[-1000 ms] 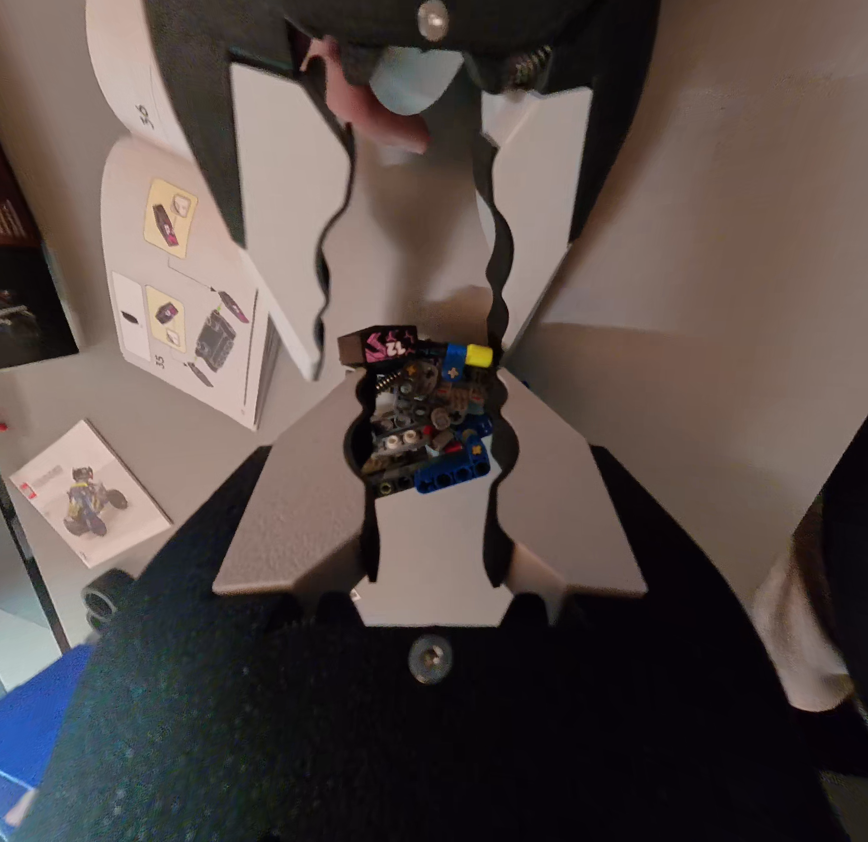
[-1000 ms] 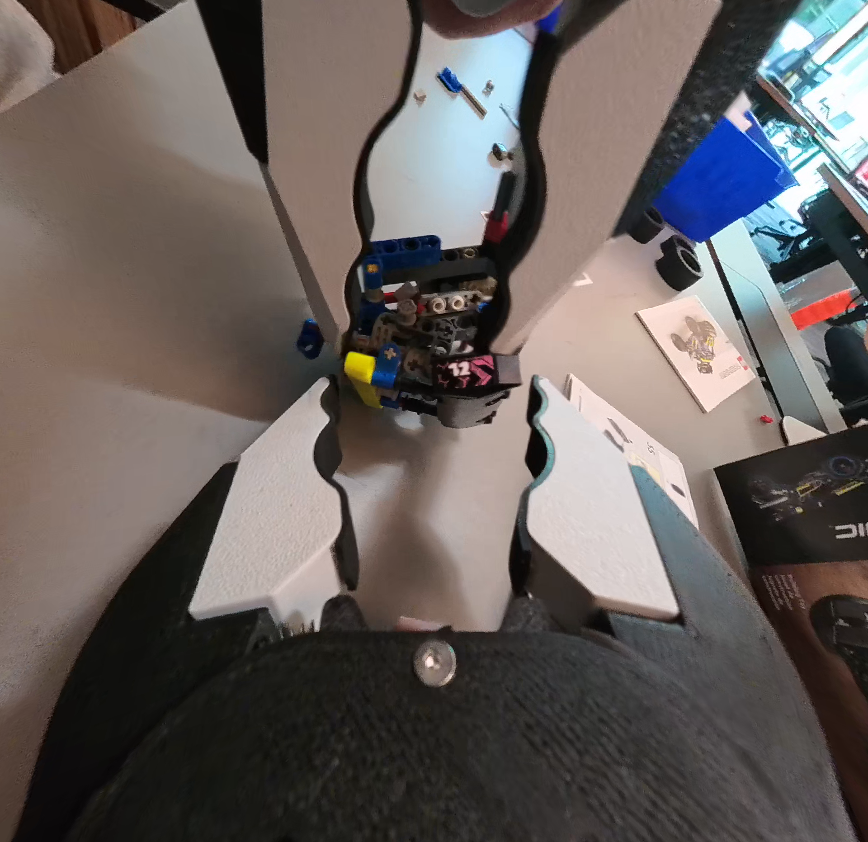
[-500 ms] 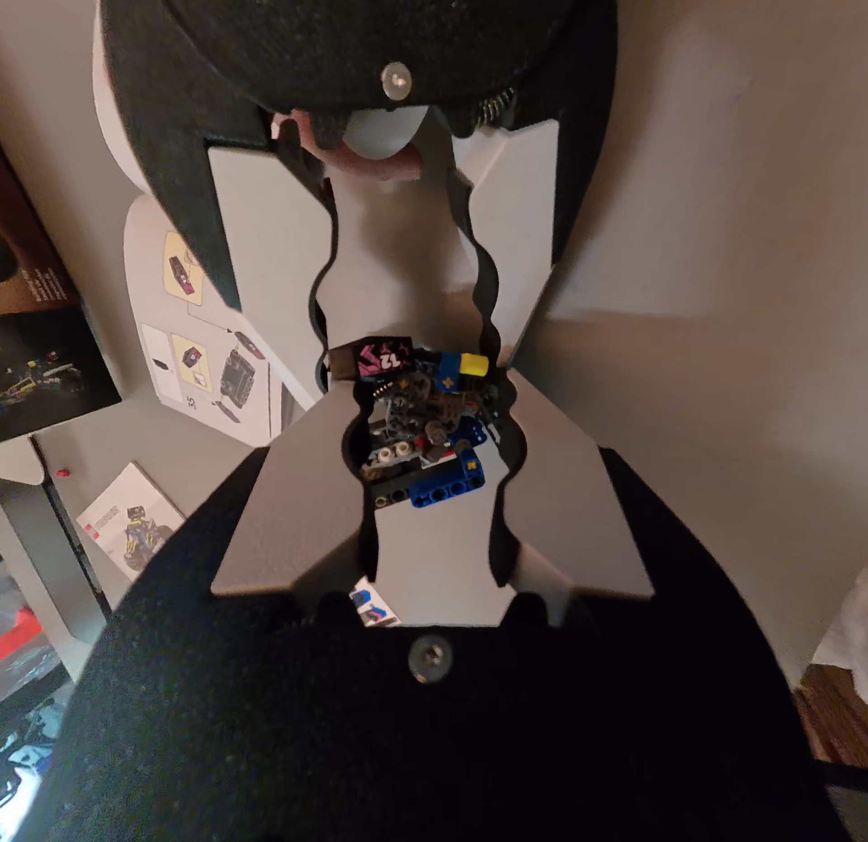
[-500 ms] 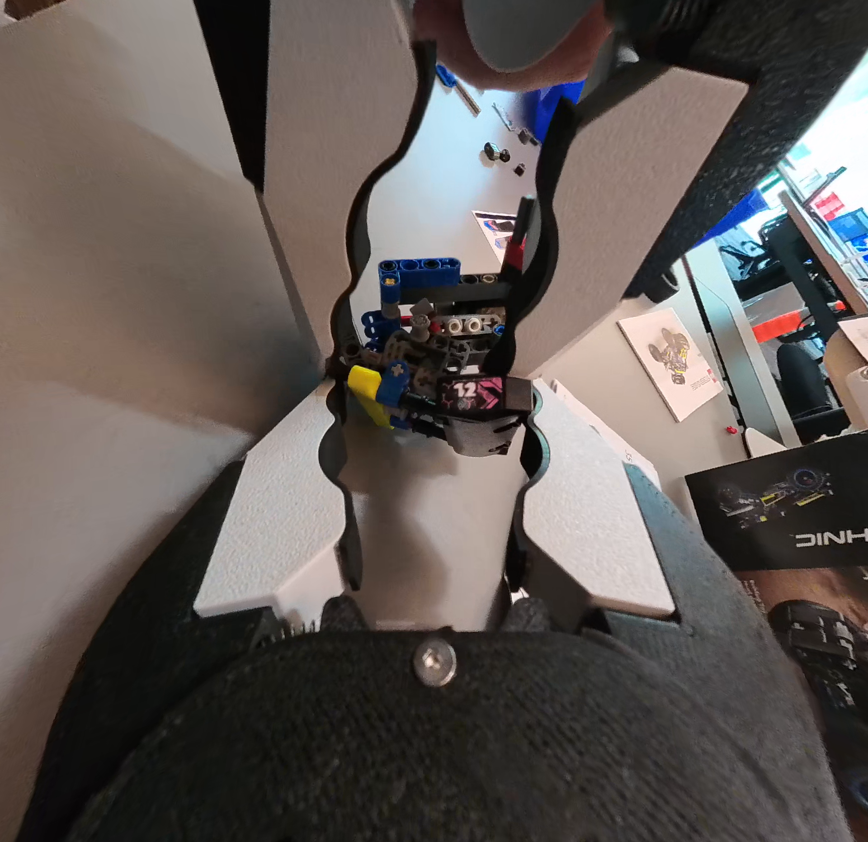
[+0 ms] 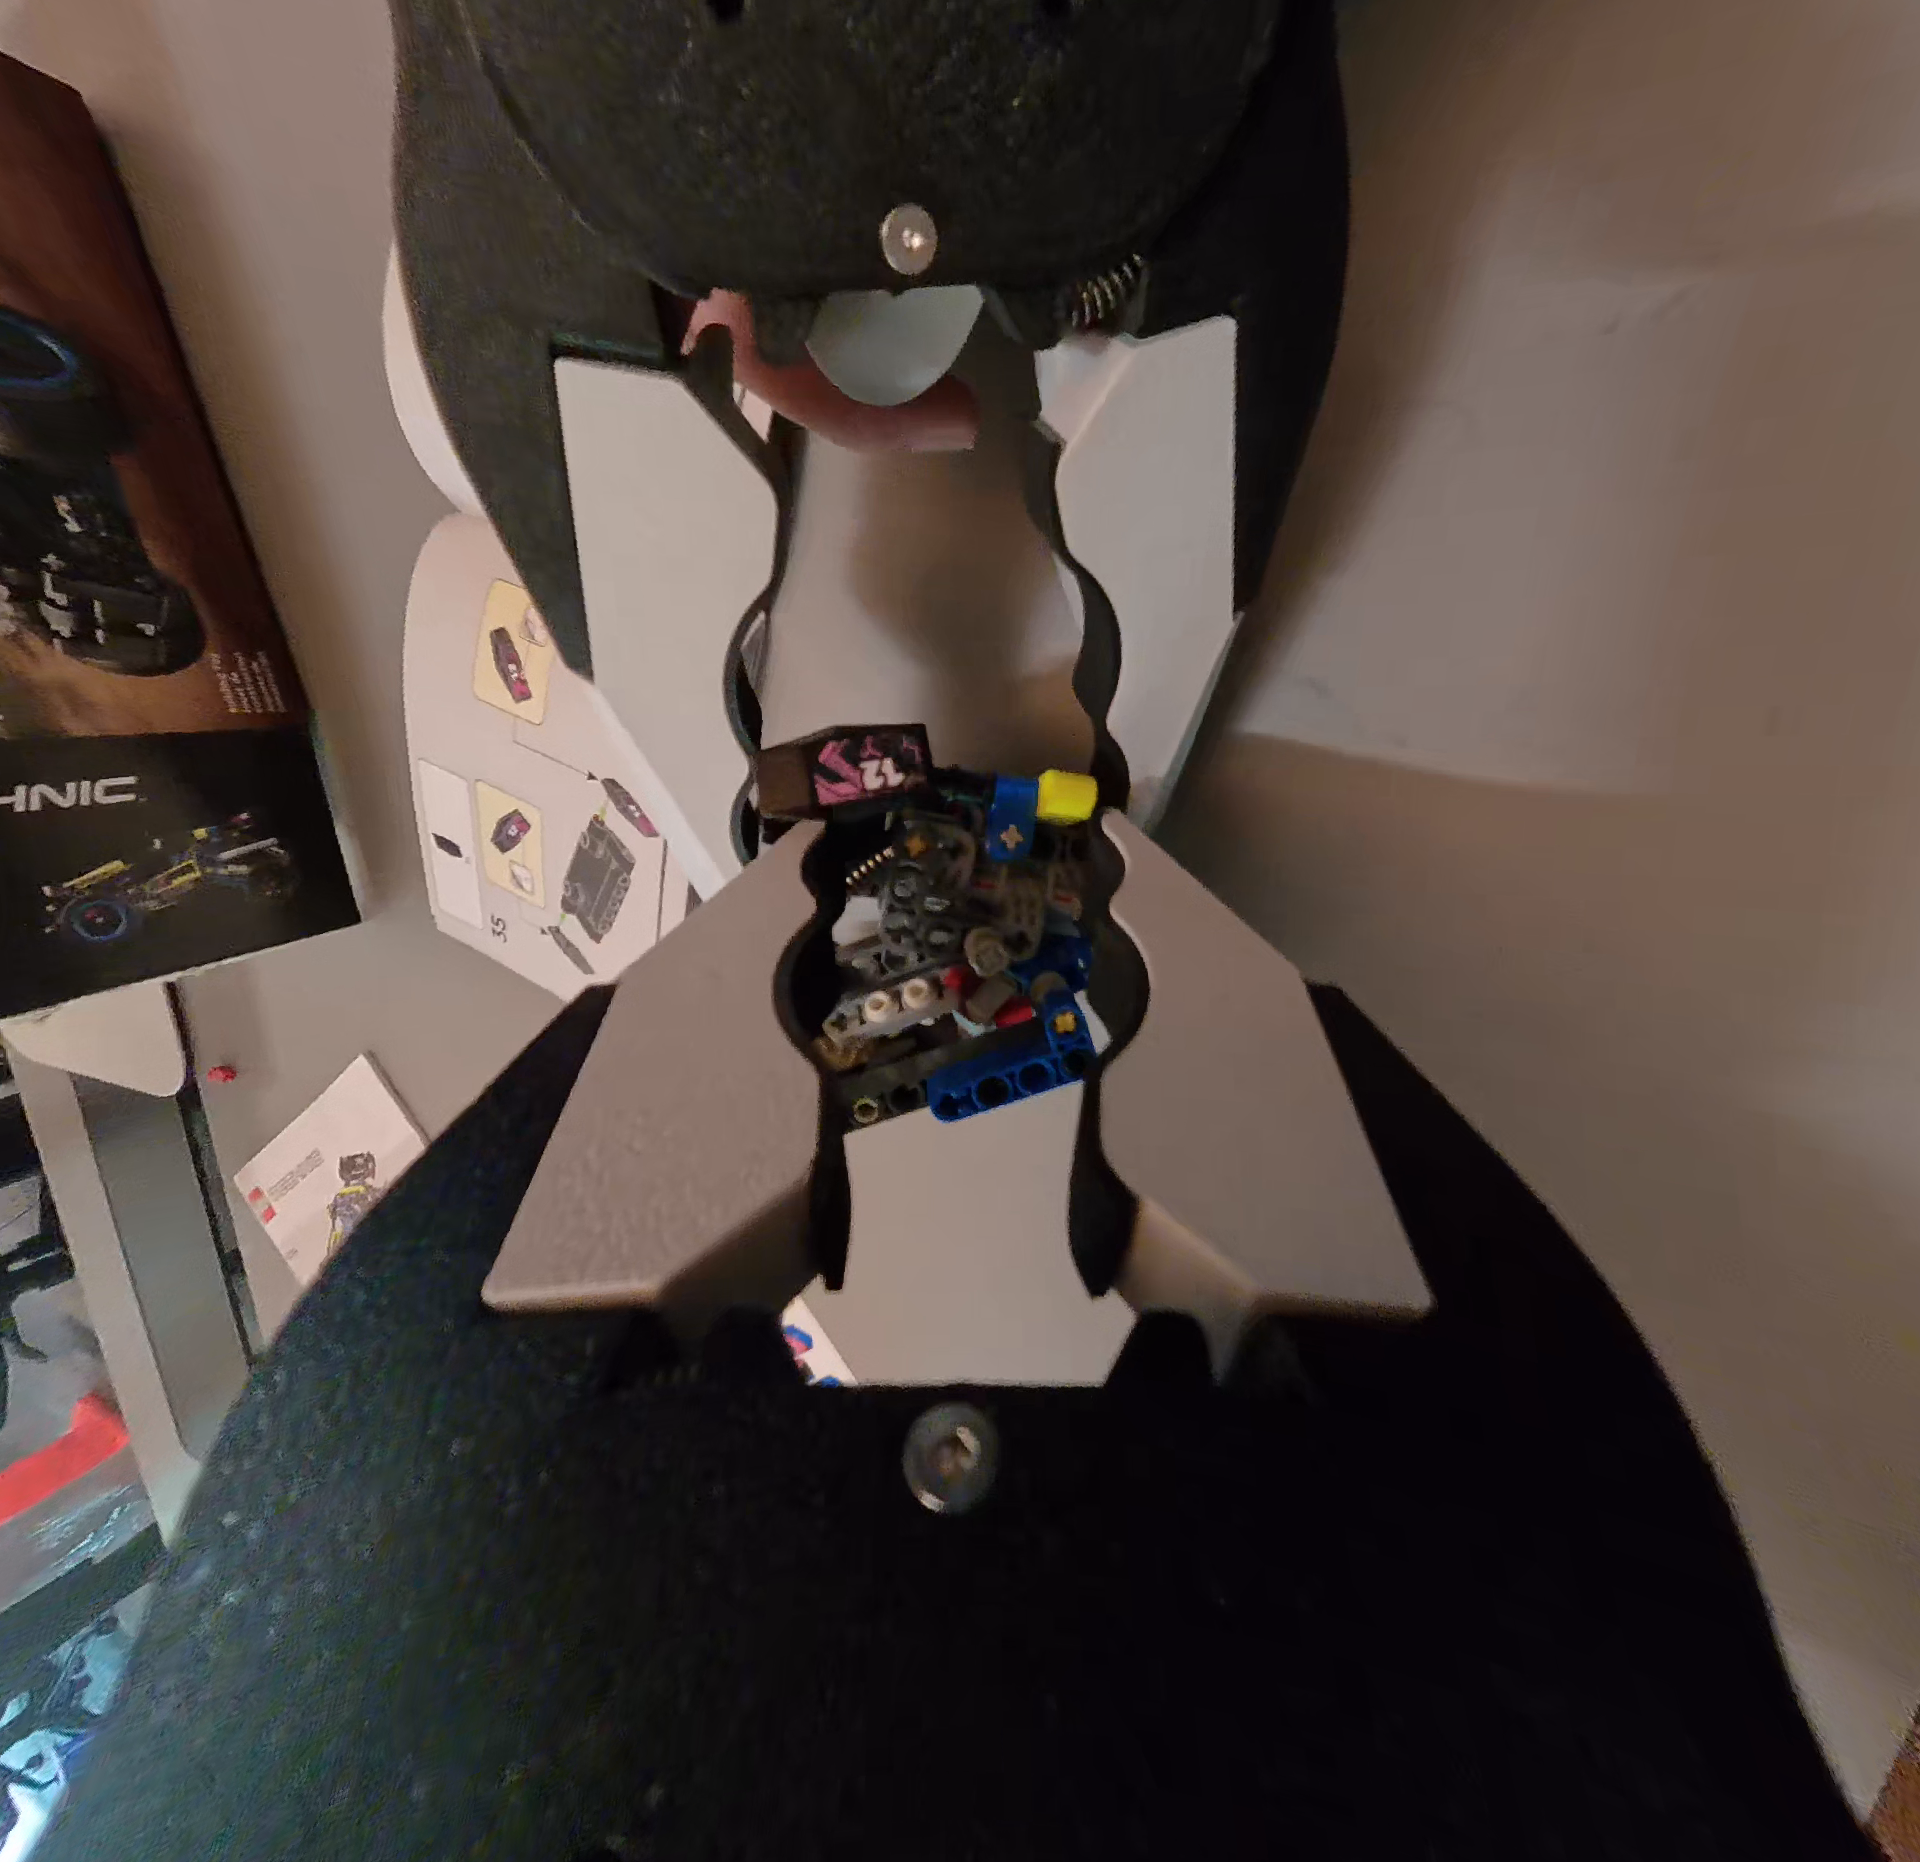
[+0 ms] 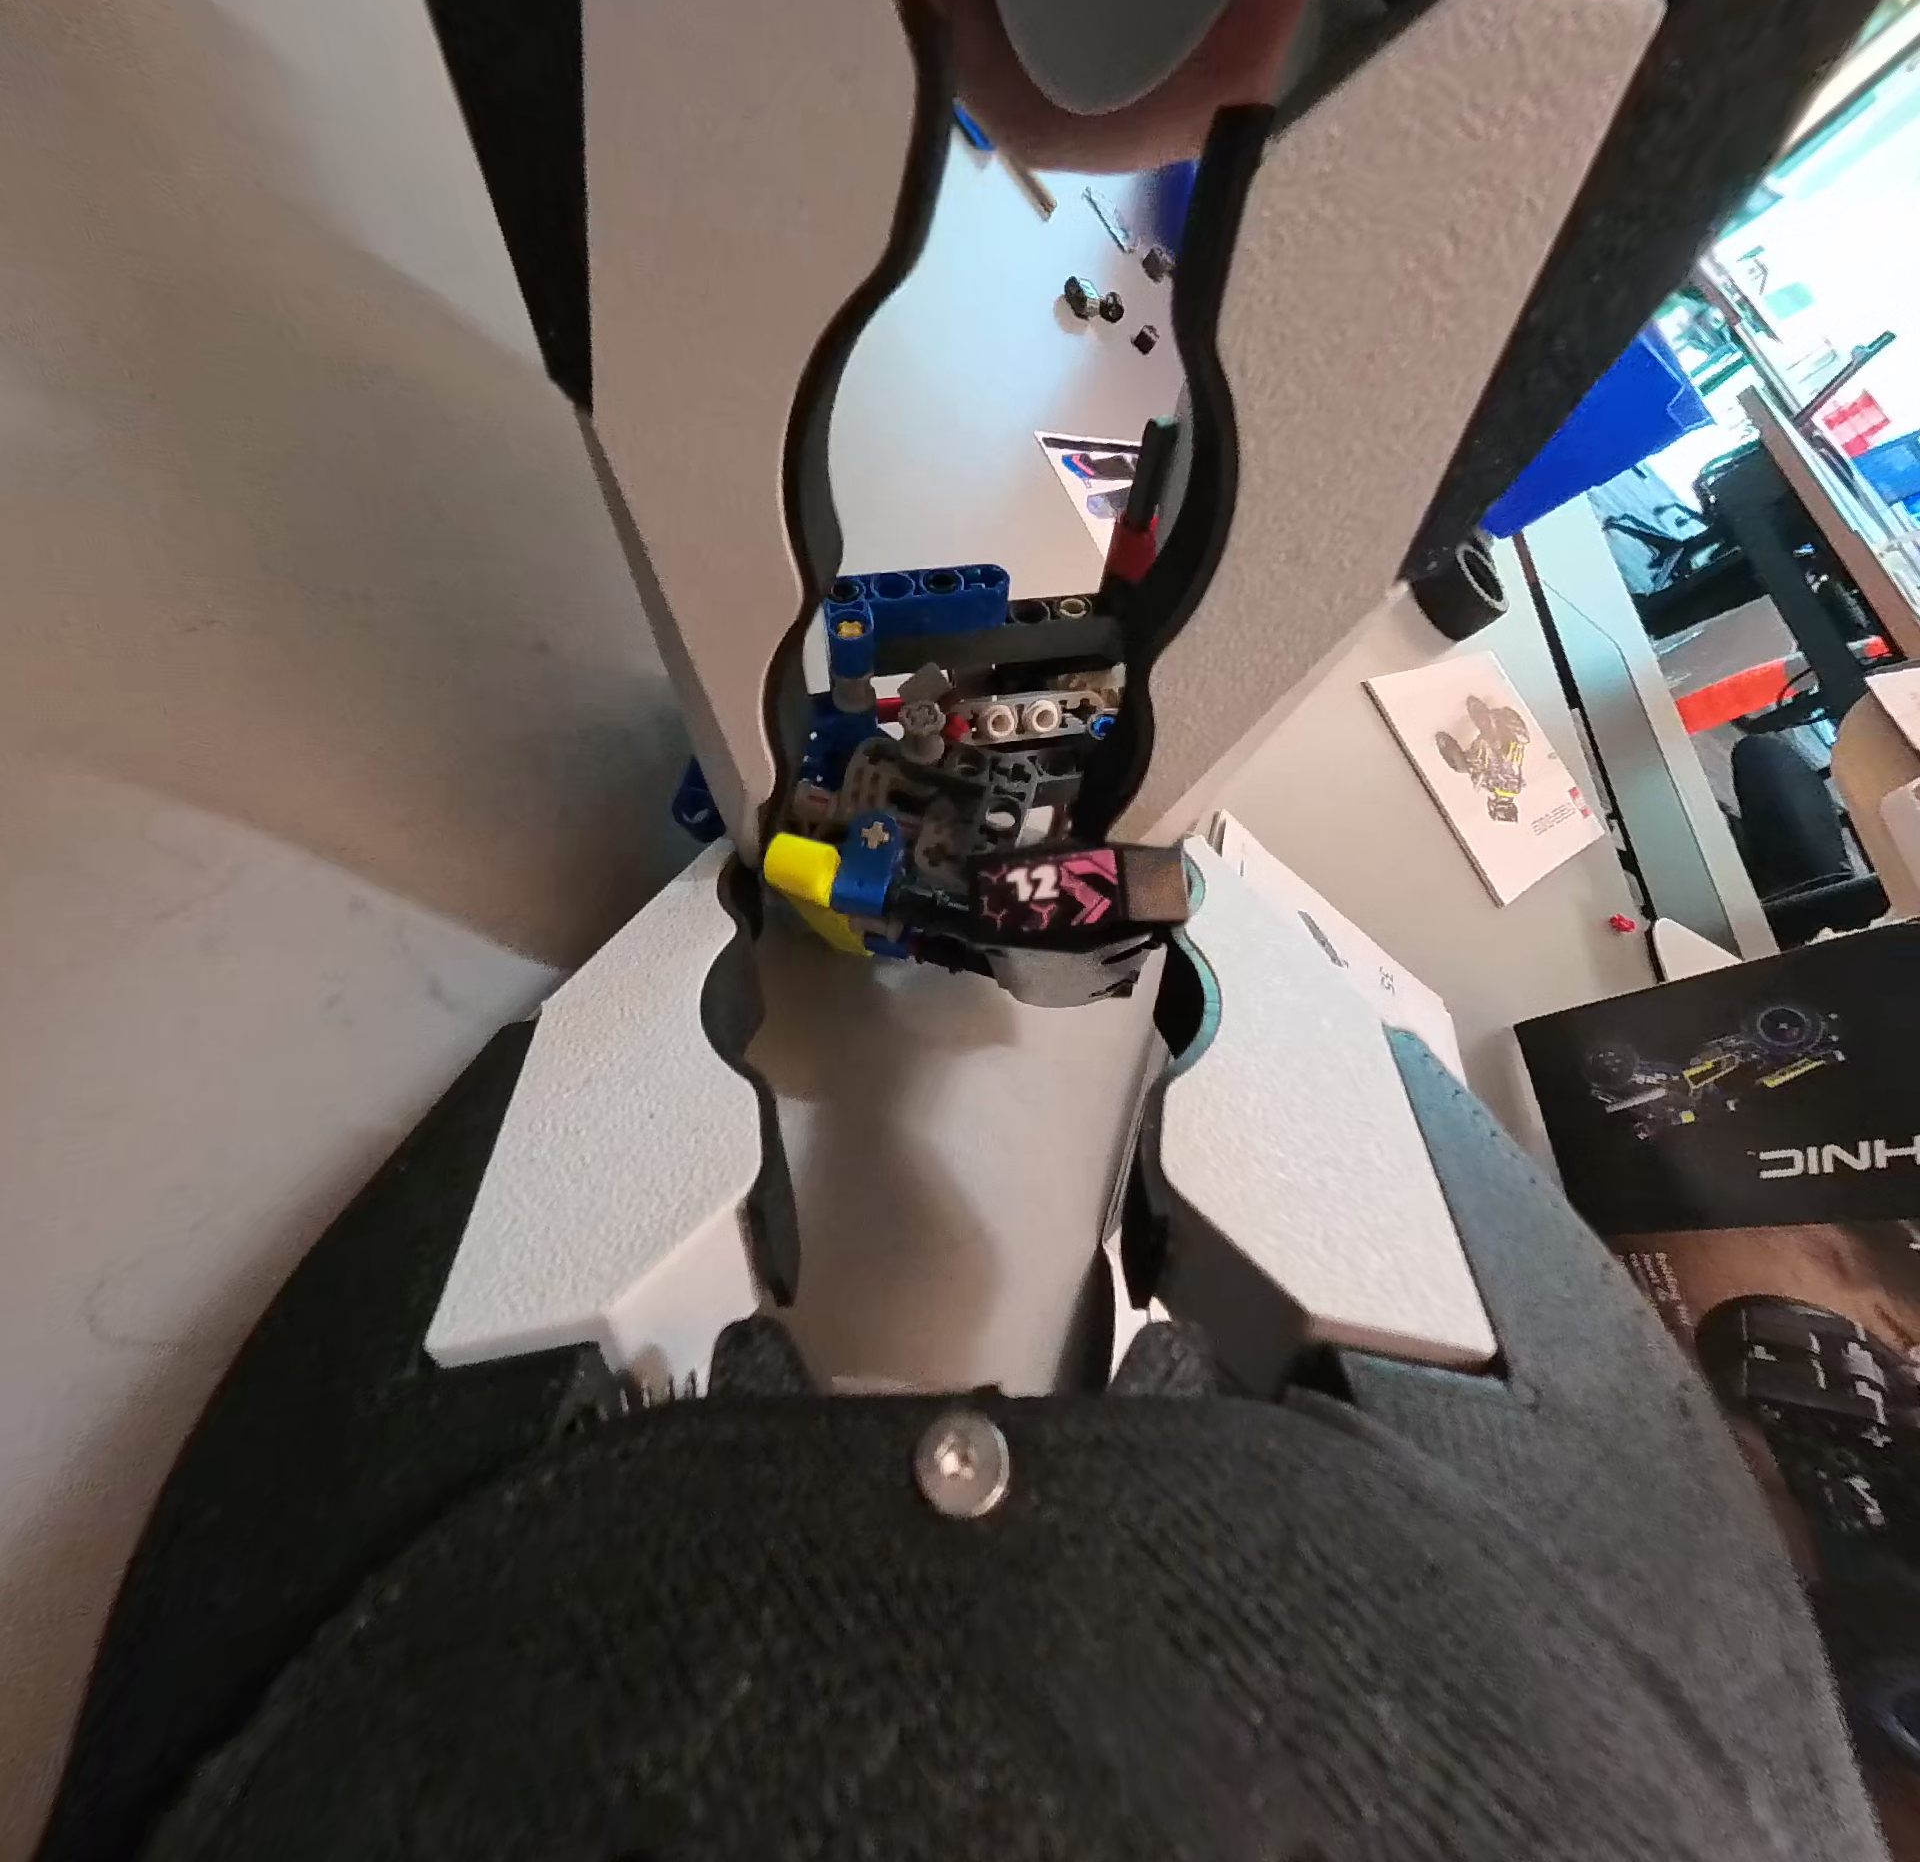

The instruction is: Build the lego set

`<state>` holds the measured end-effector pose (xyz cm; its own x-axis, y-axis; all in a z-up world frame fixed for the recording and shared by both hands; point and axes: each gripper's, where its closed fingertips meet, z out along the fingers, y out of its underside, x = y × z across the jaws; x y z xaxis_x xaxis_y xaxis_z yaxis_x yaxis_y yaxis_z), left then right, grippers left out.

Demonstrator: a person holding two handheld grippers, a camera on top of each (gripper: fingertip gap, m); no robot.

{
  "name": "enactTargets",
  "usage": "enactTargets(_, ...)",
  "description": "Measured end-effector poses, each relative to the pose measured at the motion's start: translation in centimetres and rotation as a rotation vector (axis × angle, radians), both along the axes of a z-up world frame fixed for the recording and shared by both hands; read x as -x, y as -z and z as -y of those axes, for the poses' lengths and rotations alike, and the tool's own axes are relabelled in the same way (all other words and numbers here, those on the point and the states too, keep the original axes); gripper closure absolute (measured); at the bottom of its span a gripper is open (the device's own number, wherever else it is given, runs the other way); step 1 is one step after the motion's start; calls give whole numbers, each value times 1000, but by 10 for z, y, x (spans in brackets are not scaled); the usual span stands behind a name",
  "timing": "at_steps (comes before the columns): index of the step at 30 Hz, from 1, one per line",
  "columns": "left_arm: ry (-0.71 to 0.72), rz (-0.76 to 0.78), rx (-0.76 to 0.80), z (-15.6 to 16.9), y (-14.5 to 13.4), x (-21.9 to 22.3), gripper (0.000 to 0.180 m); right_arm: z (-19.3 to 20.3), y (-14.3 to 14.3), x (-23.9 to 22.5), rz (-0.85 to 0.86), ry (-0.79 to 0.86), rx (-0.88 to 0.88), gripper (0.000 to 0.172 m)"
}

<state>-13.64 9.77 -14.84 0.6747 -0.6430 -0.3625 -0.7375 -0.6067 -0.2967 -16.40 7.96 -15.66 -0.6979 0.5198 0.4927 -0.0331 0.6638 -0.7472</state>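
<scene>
A small brick model [image 5: 935, 939] of grey, black and blue pieces is clamped between the fingers of my left gripper [image 5: 951, 836], which is shut on its body above the white table [image 5: 1558, 1085]. Its front end carries a black panel with a pink sticker [image 5: 847, 768] and a yellow piece [image 5: 1065, 794]. My right gripper [image 6: 966, 877] faces it from the other side. Its jaws stand wide, with the fingertips close beside the yellow piece [image 6: 800, 867] and the black panel [image 6: 1070, 882]. I see no clear squeeze there. The left gripper [image 6: 935, 825] shows holding the model [image 6: 966, 752] in the right wrist view too.
An open instruction booklet [image 5: 520, 825], a dark product box [image 6: 1745, 1095] and a small leaflet [image 6: 1486, 773] lie to one side. Loose small pieces [image 6: 1101, 295], a black tyre [image 6: 1460, 591] and a blue bin [image 6: 1600, 420] lie beyond. The tips of both grippers are at nearly the same place.
My right gripper has come in from a short way off, so its fingertips now flank the model's front end. My left gripper keeps its hold on the model.
</scene>
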Motion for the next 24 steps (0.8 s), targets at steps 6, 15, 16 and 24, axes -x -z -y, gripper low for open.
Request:
enactTargets(6,8,-8,61,-1,1,1,147,-4,0,3,4,27,1,97)
enactTargets(15,-77,64,-18,-6,-3,3,137,-13,-3,0,14,45,38,99)
enactTargets(16,-82,76,-23,-7,-4,2,136,-13,-3,0,9,47,35,99)
enactTargets(24,44,38,-104,-10,-5,0,137,-15,-1,0,22,59,29,99)
